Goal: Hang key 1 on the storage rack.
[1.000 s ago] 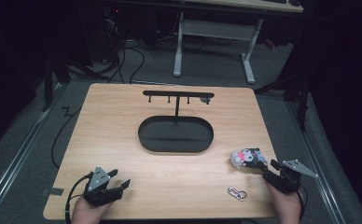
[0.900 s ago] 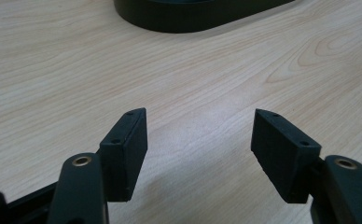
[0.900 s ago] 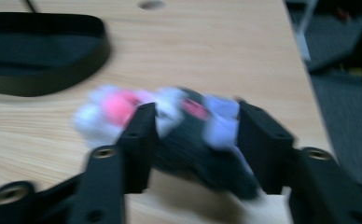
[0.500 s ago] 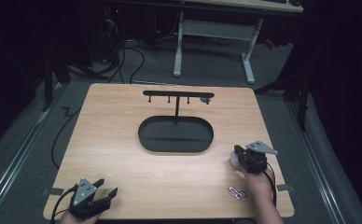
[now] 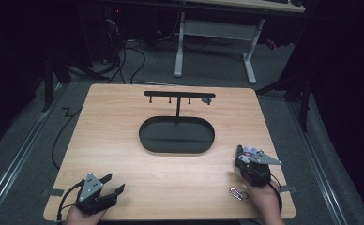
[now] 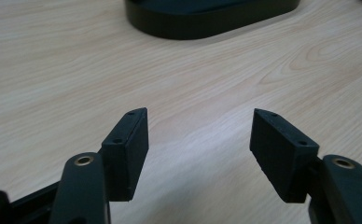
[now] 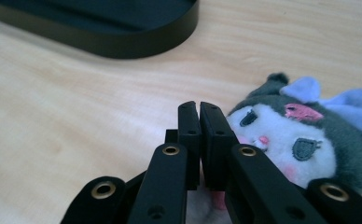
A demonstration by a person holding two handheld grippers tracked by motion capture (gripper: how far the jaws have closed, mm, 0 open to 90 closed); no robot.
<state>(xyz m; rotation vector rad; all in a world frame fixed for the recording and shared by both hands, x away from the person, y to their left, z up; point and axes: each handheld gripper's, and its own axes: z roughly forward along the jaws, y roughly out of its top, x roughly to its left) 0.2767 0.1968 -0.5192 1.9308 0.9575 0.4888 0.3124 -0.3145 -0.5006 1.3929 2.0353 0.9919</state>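
Left gripper: lower left of the high view, my jaws wide apart over bare table, holding nothing, parked clear.
Right gripper: jaws pressed together; whether they pinch anything, I cannot tell.
Plush toy: right of frame, touching my right jaw, near the black stand.
Keyring clip: lies beside my right hand.
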